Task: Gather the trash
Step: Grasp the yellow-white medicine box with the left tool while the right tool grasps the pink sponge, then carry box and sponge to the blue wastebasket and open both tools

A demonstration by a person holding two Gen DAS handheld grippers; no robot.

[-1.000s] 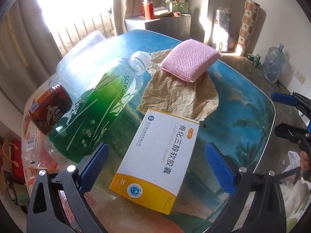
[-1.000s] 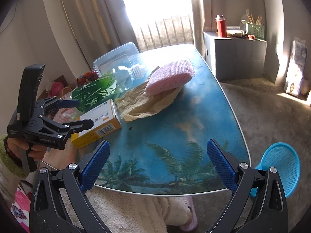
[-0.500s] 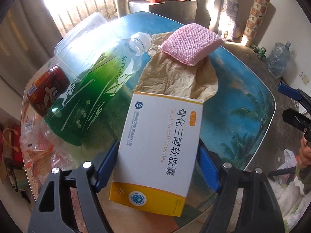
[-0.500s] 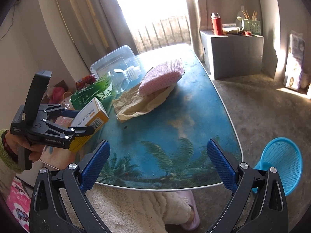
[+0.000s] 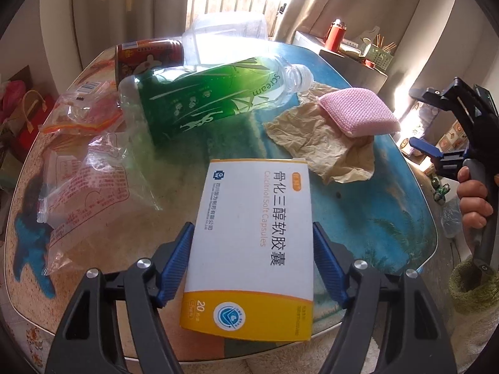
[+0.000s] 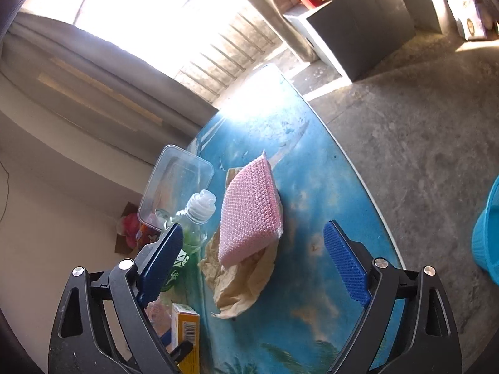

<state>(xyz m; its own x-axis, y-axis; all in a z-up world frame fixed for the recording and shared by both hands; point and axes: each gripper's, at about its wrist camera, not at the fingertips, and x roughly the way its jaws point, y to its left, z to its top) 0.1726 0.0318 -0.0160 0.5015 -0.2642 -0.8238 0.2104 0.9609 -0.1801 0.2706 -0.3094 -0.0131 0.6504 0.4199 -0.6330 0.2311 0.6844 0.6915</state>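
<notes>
Now, left gripper [image 5: 251, 261] clamping med box [image 5: 254, 243] (above table [image 5: 389, 218]), right gripper [image 6: 249, 260] agape

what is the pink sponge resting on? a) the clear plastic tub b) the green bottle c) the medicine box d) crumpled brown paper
d: the pink sponge lies partly on the crumpled brown paper, apart from the bottle and the box.
</notes>
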